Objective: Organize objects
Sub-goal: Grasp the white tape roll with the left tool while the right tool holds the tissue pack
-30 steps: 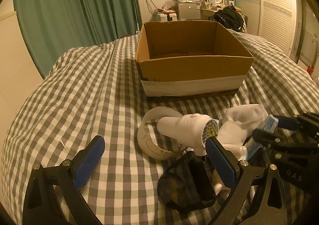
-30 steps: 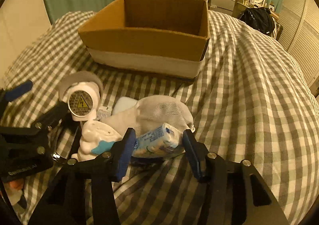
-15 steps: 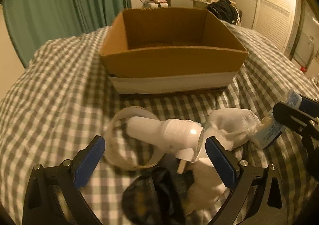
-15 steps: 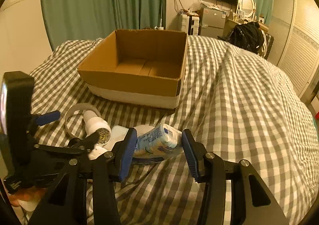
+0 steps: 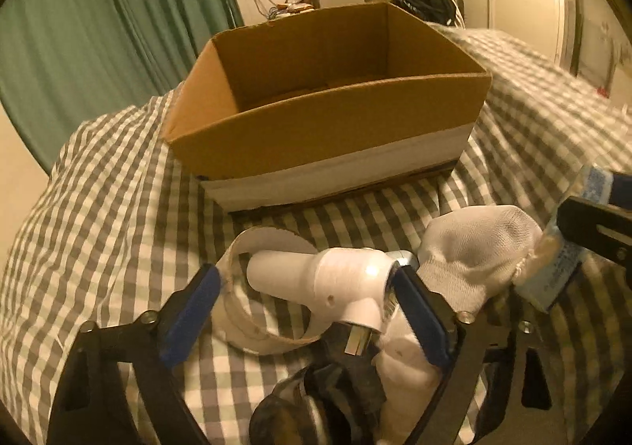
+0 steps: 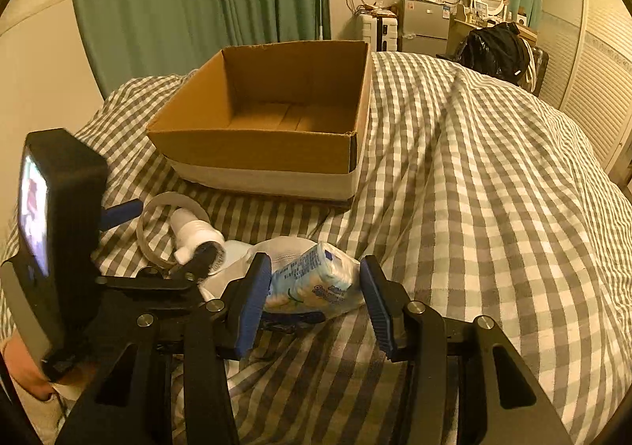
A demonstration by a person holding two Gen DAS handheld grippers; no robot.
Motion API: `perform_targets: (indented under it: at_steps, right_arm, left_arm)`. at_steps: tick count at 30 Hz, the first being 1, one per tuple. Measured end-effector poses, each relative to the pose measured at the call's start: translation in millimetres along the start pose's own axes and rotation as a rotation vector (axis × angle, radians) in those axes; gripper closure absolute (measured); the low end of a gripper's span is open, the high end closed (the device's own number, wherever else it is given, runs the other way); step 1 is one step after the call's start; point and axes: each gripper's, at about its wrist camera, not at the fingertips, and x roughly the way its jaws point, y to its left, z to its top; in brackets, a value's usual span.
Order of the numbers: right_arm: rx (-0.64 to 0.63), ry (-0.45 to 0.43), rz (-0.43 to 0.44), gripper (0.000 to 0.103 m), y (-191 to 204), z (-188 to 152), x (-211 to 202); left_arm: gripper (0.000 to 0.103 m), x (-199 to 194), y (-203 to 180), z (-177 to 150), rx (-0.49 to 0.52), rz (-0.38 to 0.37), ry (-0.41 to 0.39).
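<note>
Box: cardboard box (image 6: 272,153) stands open and looks empty, well ahead of both pairs of fingers, on the checked bedcover (image 6: 493,188).
Right gripper (image 6: 314,297): fingers are closed on the tissue pack (image 6: 316,283); the pack sits between the two blue pads, and it seems lifted off the cover, but I cannot tell for sure.
Left gripper (image 5: 304,310): fingers are wide open; the white plug adapter (image 5: 335,287) lies between them, near the right pad, not pressed by either.
Near things: tape ring (image 5: 252,303) is around the adapter's far end; white sock (image 5: 474,259) is just beside the right finger of the left gripper.
Step in hand: I judge the pack is going to the box.
Advice: keep a soft grip, because the pack is squashy; carry it above the front wall, then release only when it is over the box floor.
Risk: the sock touches the pack and can be dragged along.
</note>
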Motion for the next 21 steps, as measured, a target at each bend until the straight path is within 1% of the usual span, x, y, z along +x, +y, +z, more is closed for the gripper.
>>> perform_targets:
  at_steps: [2,3,5,7,9,10,11,12,14,16,17,18,21]
  right_arm:
    - [-0.006,-0.003,-0.004,0.056,1.3,-0.4,-0.9]
    - [-0.010,-0.007,-0.008,0.056,2.2,-0.4,-2.0]
    - [-0.020,-0.016,-0.015,0.056,4.0,0.0,-4.1]
    - [-0.031,-0.027,-0.022,0.056,6.5,0.7,-7.0]
    - [-0.038,-0.034,-0.026,0.056,8.3,1.1,-9.7]
    - [-0.040,-0.036,-0.028,0.056,8.9,1.3,-10.3]
    - [-0.043,-0.038,-0.031,0.056,9.7,1.3,-10.8]
    - [-0.046,-0.041,-0.035,0.056,10.8,0.9,-11.7]
    - [-0.050,-0.044,-0.038,0.056,12.0,0.8,-12.9]
    - [-0.053,-0.048,-0.041,0.056,12.9,-0.1,-15.1]
    - [-0.054,-0.050,-0.042,0.056,13.2,-0.4,-15.7]
    - [-0.054,-0.051,-0.044,0.056,12.9,0.1,-16.3]
    - [-0.055,-0.054,-0.048,0.056,14.0,-0.9,-18.3]
  left_arm:
    - [0.027,-7.1,5.5,-2.3,-0.016,-0.022,-0.007]
    - [0.031,-10.8,7.0,-4.9,-0.018,-0.026,-0.011]
    - [0.045,-17.9,8.7,-9.6,-0.010,-0.024,-0.019]
    - [0.052,-20.7,11.6,-10.7,-0.005,-0.022,-0.019]
    - [0.060,-24.5,17.7,-12.8,-0.022,-0.046,-0.020]
    - [0.068,-27.3,21.8,-13.6,-0.037,-0.065,-0.019]
    - [0.075,-28.9,24.6,-14.0,-0.046,-0.078,-0.017]
    - [0.078,-30.1,27.9,-14.6,-0.056,-0.078,-0.014]
    - [0.087,-30.7,30.4,-16.1,-0.066,-0.078,-0.007]
    - [0.091,-29.8,36.4,-18.0,-0.087,-0.085,0.001]
    - [0.096,-29.7,38.8,-18.9,-0.094,-0.088,0.004]
    - [0.099,-30.3,41.3,-20.0,-0.102,-0.092,0.007]
    - [0.101,-35.7,45.3,-23.4,-0.118,-0.089,-0.001]
